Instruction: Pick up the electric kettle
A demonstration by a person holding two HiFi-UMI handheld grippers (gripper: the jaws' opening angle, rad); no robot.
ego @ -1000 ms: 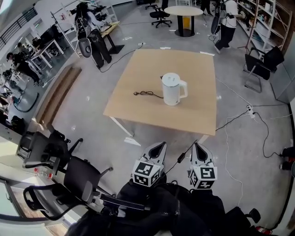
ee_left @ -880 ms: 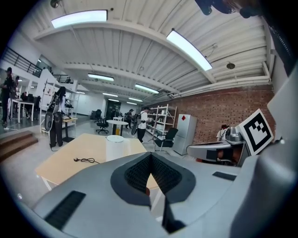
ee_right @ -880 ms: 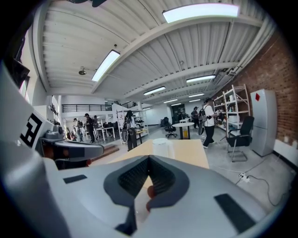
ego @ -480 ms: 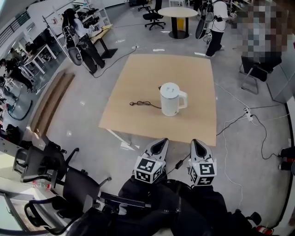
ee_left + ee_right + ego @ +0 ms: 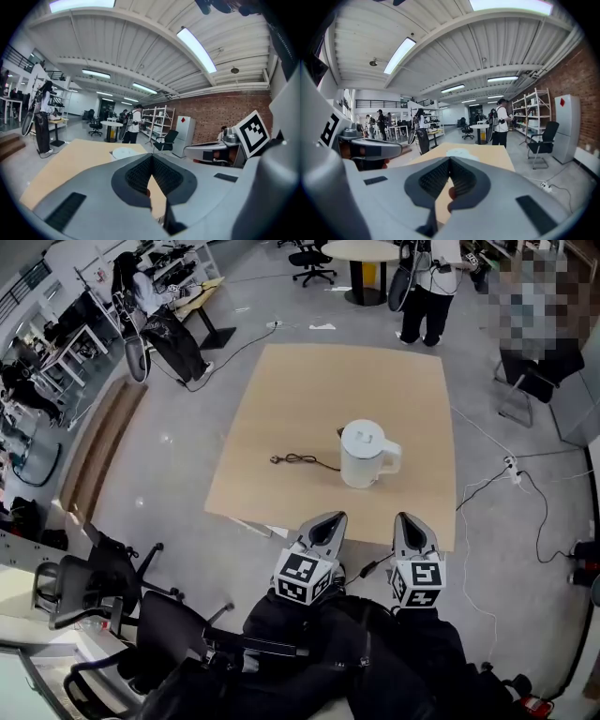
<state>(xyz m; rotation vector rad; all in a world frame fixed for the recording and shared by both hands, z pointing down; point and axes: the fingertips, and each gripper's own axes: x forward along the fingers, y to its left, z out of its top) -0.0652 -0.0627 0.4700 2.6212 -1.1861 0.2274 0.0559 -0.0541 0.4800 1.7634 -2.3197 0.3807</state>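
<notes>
A white electric kettle (image 5: 367, 454) stands upright on the wooden table (image 5: 281, 409), right of centre, handle to the right, with its black cord (image 5: 302, 461) trailing left. Its lid (image 5: 124, 152) peeks over the jaws in the left gripper view, and its lid (image 5: 461, 152) likewise in the right gripper view. My left gripper (image 5: 325, 522) and right gripper (image 5: 410, 520) hang side by side at the table's near edge, short of the kettle. Both are shut with nothing between the jaws.
Black office chairs (image 5: 112, 587) stand at the lower left. A person (image 5: 422, 282) stands beyond the table's far edge near a round table (image 5: 361, 251). Cables and a power strip (image 5: 511, 470) lie on the floor at the right. Shelves (image 5: 534, 117) line the brick wall.
Both grippers have moved forward together, from well short of the table to its near edge. The kettle now lies closer to them. Jaws stay shut.
</notes>
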